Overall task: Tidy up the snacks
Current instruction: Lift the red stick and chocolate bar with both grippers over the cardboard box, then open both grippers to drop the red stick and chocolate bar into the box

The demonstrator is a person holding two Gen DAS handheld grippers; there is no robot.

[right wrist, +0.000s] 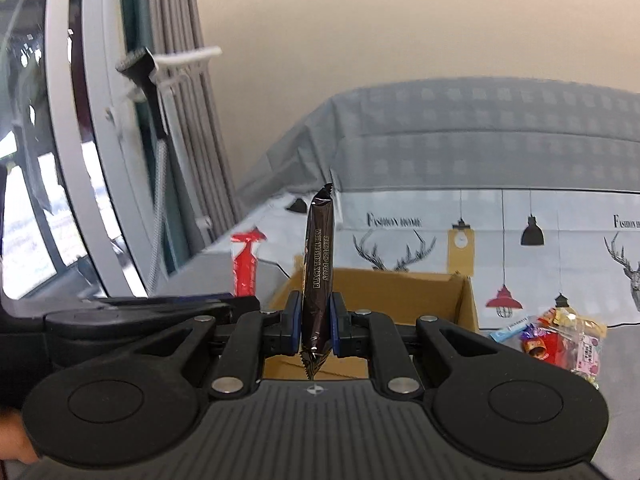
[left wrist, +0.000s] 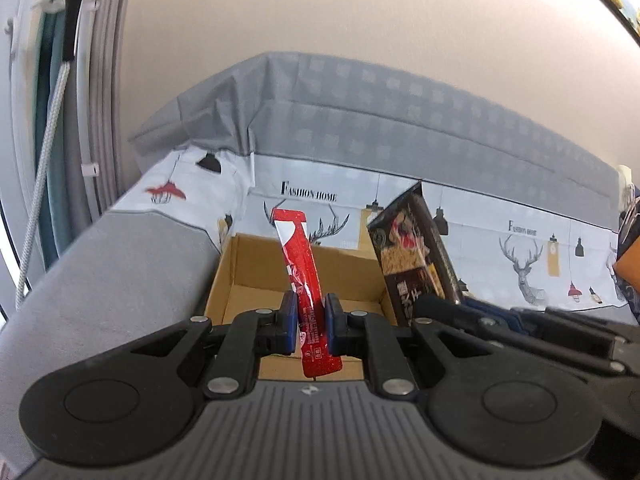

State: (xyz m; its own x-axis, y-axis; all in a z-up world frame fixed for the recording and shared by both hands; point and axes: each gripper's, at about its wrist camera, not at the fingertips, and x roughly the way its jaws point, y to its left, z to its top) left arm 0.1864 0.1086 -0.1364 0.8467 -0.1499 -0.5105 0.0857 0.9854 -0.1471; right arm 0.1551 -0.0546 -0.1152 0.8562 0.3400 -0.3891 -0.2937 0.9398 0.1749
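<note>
My left gripper [left wrist: 311,322] is shut on a long red snack packet [left wrist: 302,276], held upright above an open cardboard box [left wrist: 256,272]. My right gripper [right wrist: 314,320] is shut on a dark brown cracker packet [right wrist: 318,276], held upright above the same box [right wrist: 400,292]. In the left wrist view the brown packet [left wrist: 416,256] and the right gripper [left wrist: 520,320] show to the right. In the right wrist view the red packet [right wrist: 246,260] and the left gripper [right wrist: 160,312] show to the left. The box inside looks empty where visible.
A pile of loose snack packets [right wrist: 560,336] lies on the grey surface right of the box. Behind the box hangs a printed deer-pattern cloth [left wrist: 520,248] under a grey checked cover [left wrist: 400,120]. A window frame and curtain [right wrist: 120,120] stand at the left.
</note>
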